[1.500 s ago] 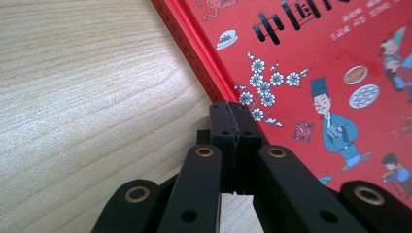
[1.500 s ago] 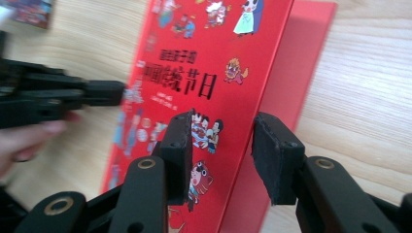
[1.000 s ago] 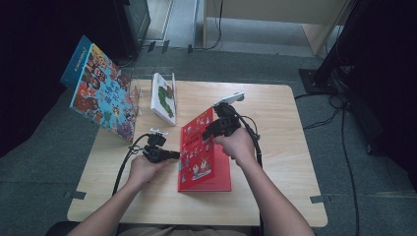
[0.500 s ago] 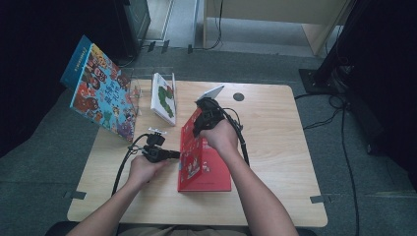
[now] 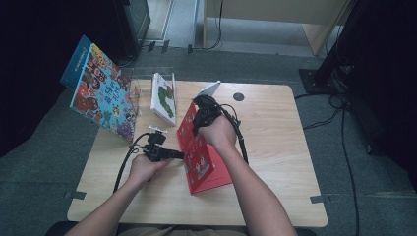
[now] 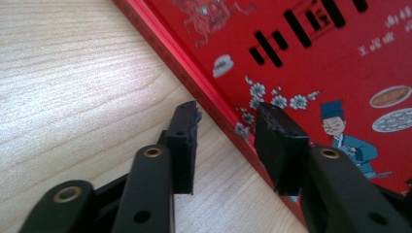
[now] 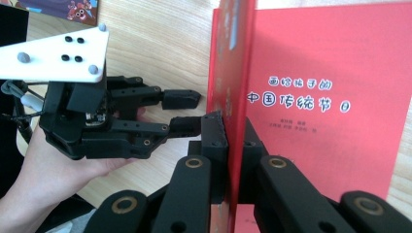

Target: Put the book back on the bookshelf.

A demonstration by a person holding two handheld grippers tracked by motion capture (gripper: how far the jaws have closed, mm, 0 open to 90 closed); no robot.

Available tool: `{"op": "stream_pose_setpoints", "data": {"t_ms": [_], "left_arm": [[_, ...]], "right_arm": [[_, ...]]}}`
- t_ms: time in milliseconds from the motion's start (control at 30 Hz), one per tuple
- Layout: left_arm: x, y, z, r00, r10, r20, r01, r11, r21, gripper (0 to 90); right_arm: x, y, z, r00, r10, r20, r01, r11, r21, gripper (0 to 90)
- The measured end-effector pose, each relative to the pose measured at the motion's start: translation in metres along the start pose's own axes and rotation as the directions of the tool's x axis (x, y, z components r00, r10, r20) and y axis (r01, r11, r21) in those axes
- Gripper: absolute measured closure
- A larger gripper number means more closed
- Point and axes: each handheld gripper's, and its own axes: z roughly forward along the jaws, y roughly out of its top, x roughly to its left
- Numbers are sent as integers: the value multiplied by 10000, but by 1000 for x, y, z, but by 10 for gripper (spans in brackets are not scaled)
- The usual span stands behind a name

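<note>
A red picture book (image 5: 199, 147) lies mid-table with its illustrated front cover (image 7: 231, 58) swung up on edge. My right gripper (image 5: 199, 115) is shut on that cover's far edge; its jaws (image 7: 233, 131) have just been closing on it. The red title page (image 7: 330, 121) shows beneath. My left gripper (image 5: 179, 155) rests on the table at the book's left side. Its jaws (image 6: 228, 131) have just been opening and stand open in front of the cover's (image 6: 311, 58) lower edge, with no pad pressing on it. In the right gripper view the left gripper (image 7: 192, 111) shows parted fingers.
A large colourful picture book (image 5: 101, 96) leans at the table's back left corner. Beside it a white book with a green caterpillar (image 5: 164, 96) stands upright. The wooden table (image 5: 280, 147) has a small black round hole (image 5: 238, 97) near its far edge. Cables trail from both grippers.
The right gripper moved left, swinging the red cover from nearly flat to upright. The left gripper stayed in place and its jaws opened.
</note>
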Motion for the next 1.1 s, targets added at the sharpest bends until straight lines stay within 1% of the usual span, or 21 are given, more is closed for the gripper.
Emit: {"op": "stream_pose_setpoints", "data": {"t_ms": [167,333,467,567,700,767,900,1000,1100], "left_arm": [[0,1,-1,9999,138,22,-138,9999,-80,574],[0,1,-1,9998,194,39,-194,9998,-33,561],[0,2,-1,9999,138,56,-138,9999,-78,546],[1,2,-1,9999,116,92,-115,9999,-70,532],[1,3,-1,9998,173,106,-172,9998,-62,519],[1,4,-1,9998,97,158,-95,9999,-100,508],[0,4,-2,9998,74,177,-72,9999,-113,496],[-3,6,-2,9997,227,104,-226,9997,-46,484],[-5,7,-3,9993,339,170,-339,9994,-15,469]], "right_arm": [[2,1,-3,9996,-179,238,178,9998,47,879],[0,3,-6,9987,-150,483,149,9999,32,880],[-5,5,-7,9983,43,582,-34,9999,-151,879],[-7,6,-7,9982,135,585,-128,9998,-127,880],[-3,8,-9,9973,209,701,-206,9998,-37,880],[1,8,-11,9968,141,789,-138,9999,-40,881],[3,9,-17,9971,96,761,-87,9999,-127,881],[3,7,-25,9983,41,583,-27,9997,-243,881],[1,4,-33,9991,14,423,2,9993,-381,882]]}}
